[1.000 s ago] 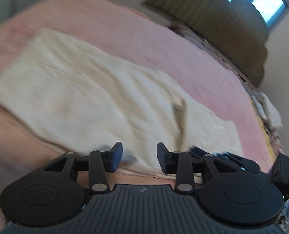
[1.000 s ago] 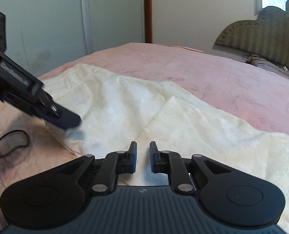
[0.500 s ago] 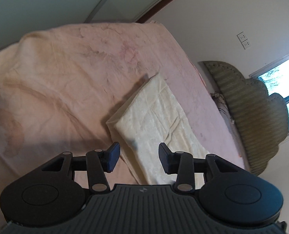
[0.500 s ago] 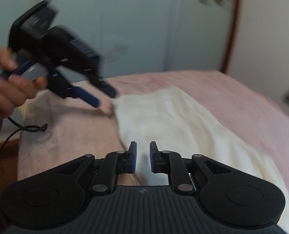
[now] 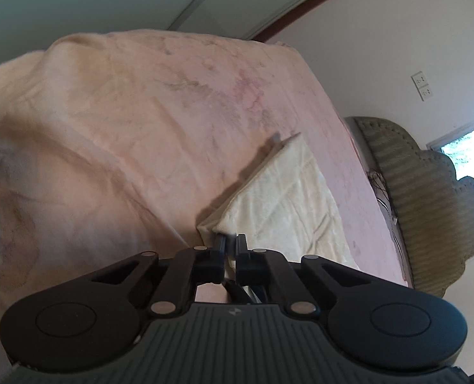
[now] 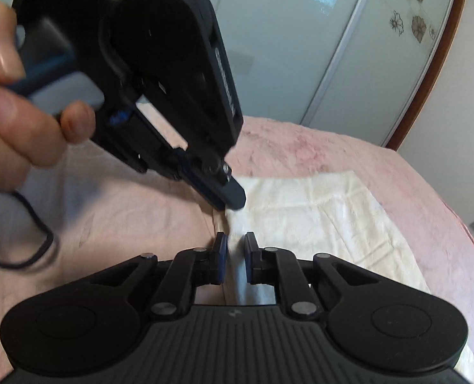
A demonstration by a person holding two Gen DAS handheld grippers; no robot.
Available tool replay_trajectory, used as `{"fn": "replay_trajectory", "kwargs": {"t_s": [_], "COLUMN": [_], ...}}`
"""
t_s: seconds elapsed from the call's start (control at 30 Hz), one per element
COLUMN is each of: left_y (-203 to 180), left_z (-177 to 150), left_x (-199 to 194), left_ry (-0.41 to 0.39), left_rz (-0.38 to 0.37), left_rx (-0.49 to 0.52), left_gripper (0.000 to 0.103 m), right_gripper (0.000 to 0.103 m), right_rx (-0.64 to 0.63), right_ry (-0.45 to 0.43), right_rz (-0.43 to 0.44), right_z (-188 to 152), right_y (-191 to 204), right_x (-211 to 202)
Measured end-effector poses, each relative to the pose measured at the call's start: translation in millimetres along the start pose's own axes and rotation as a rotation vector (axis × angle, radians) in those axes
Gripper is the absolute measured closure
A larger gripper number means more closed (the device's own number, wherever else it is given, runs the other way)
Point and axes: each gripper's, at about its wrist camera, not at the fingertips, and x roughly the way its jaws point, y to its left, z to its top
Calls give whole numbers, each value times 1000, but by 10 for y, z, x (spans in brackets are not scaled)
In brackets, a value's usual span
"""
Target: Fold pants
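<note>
The pants are a cream, plush, slightly crinkled fabric, folded into a long flat rectangle with a seam line running down it. They lie on a bed with a fuzzy pink blanket that's creased and blotchy in places.

The left gripper has just closed its jaws, and they now pinch the near corner of the pants, which lifts a bit off the blanket with a shadow under it. In the right wrist view the same gripper comes in from the upper left, held by a hand whose fingers are cut off at the frame edge, and its bulky black body blocks a good chunk of the blanket.

The right gripper has its jaws nearly together, clamped on the pants' edge just beside the left one; the fabric runs down between the blue pads.

Around: a ribbed olive headboard with a scalloped top, a bright window half cut off, a wall socket, glossy wardrobe doors with flower prints, and a thin black cord looping over the blanket.
</note>
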Motion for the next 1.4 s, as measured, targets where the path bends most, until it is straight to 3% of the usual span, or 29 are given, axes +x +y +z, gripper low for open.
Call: {"fn": "replay_trajectory", "kwargs": {"t_s": [0.13,0.17,0.2,0.27,0.33,0.43,0.5,0.57,0.63,0.7,0.77,0.9,1.03,1.1,1.17,1.2,1.3,1.33,1.37,1.4], "left_y": [-25,-35,-48,-79,-109,-142,-162,-181,-160,-118,-111,-131,-261,-330,-354,-364,-395,-418,-450,-478], "left_z": [-18,-19,-25,-39,-62,-108,-132,-154,-189,-220,-212,-79,71,123,159,173,193,195,188,177], "left_x": [-96,-125,-168,-207,-235,-214,-175,-115,-9,75,112,267,523,604,659,686,737,741,745,759], "left_ry": [-15,-17,-26,-26,-6,42,65,87,125,143,131,110,127,122,127,130,127,121,109,105], "left_rz": [4,6,21,30,14,-22,-64,-88,-115,-138,-149,-171,-187,-178,-181,-180,-167,-158,-133,-100], "left_rx": [40,50,58,80,86,82,78,62,13,-36,-50,-104,-105,-73,-57,-47,-30,-10,20,49], "left_gripper": [94,84,82,80,75,53,52,44,40,37,35,35,35,35,35,35,38,45,61,70], "right_gripper": [87,73,53,40,40,41,41,44,56,87,91,91,91,90,89,89,89,89,89,89], "right_rx": [8,-4,-30,-84,-142,-209,-296,-390,-444,-460,-388,-83,112,183,256,299,409,420,425,421], "right_ry": [-6,2,7,17,53,69,73,67,61,59,50,-20,-55,-11,-58,-69,-30,14,80,137], "right_rz": [-41,-55,-71,-101,-153,-239,-315,-382,-393,-379,-326,-216,-112,62,188,202,82,38,12,26], "right_z": [-46,-73,-112,-189,-264,-324,-348,-386,-380,-388,-366,-210,-153,-175,-188,-187,-246,-285,-330,-392], "right_y": [33,53,85,163,237,330,439,552,601,600,529,87,-270,-426,-584,-675,-964,-1018,-1070,-1120], "right_x": [-168,-249,-332,-437,-436,-406,-373,-301,-231,-192,-229,-483,-654,-723,-838,-880,-753,-654,-506,-362]}}
